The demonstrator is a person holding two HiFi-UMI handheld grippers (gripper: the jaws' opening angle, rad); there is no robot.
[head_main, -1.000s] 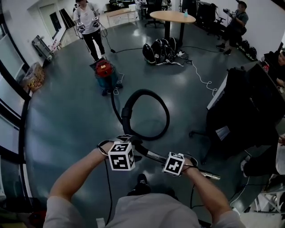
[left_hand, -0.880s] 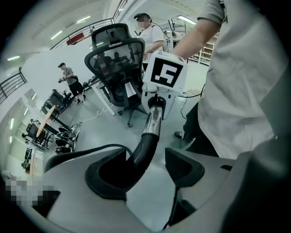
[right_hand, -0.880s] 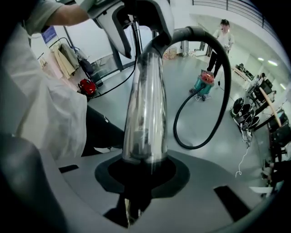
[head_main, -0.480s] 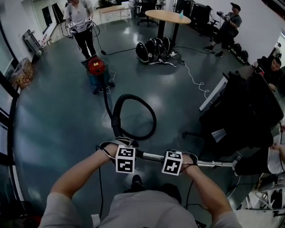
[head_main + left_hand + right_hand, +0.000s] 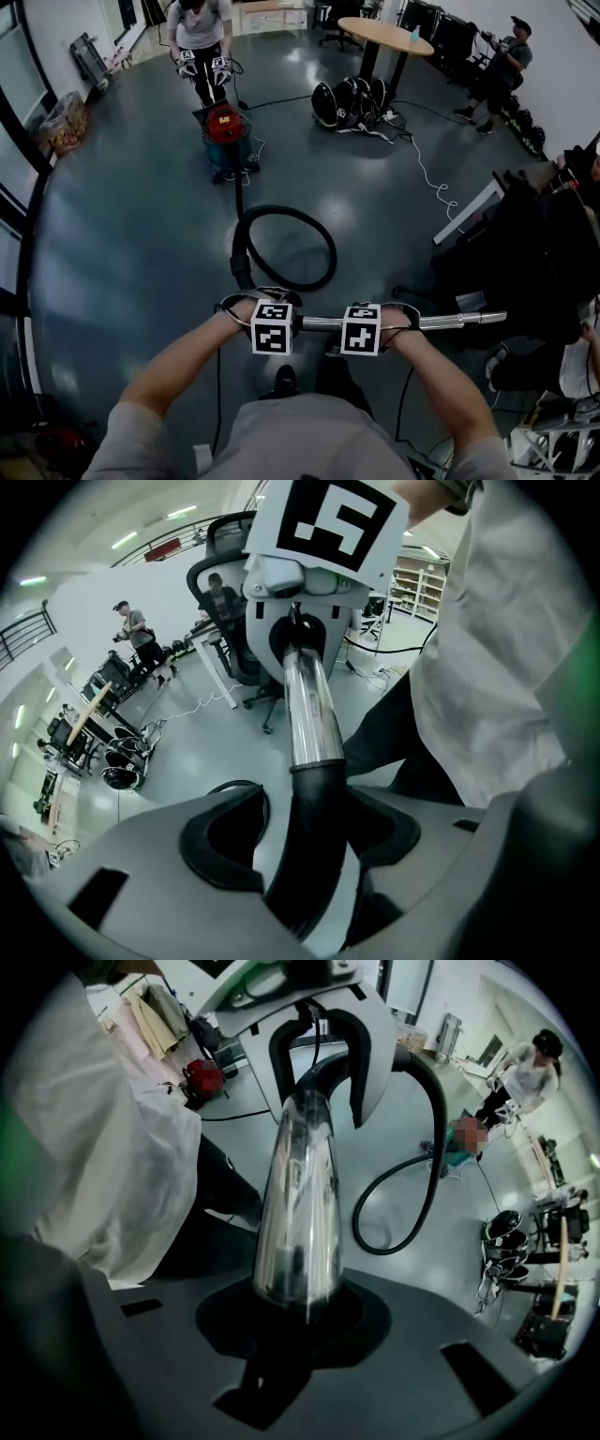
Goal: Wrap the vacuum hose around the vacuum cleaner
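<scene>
Your left claw (image 5: 305, 834) is clamped on the black cuff (image 5: 314, 799) at the end of the vacuum hose (image 5: 331, 248), with a pad against each side of the thick cuff and the jaws standing wide. Your right claw (image 5: 295, 1314) pinches the metal wand (image 5: 298, 1194) that comes out of that cuff, and its jaws sit much closer together. In the head view the wand lies about level across your front. It passes under both marker cubes, and its free end sticks out past your right hand toward the right. The left gripper view looks straight along the wand to the right claw at its far end, and the right gripper view looks back along it to the left claw. From the cuff the hose drops away from you and curls into a single loop on the grey floor (image 5: 122, 244). From there it runs on to the vacuum cleaner (image 5: 225, 131), so it is not yet wound round the machine. The cleaner has a red top and stands well apart from you, beyond the loop. Another person (image 5: 202, 33) stands just behind it, holding a gripper in each hand. Right of the cleaner, a cluster of black items (image 5: 352, 103) sits by the foot of a round table (image 5: 380, 33). A white cable (image 5: 427, 169) trails from them across the floor.
</scene>
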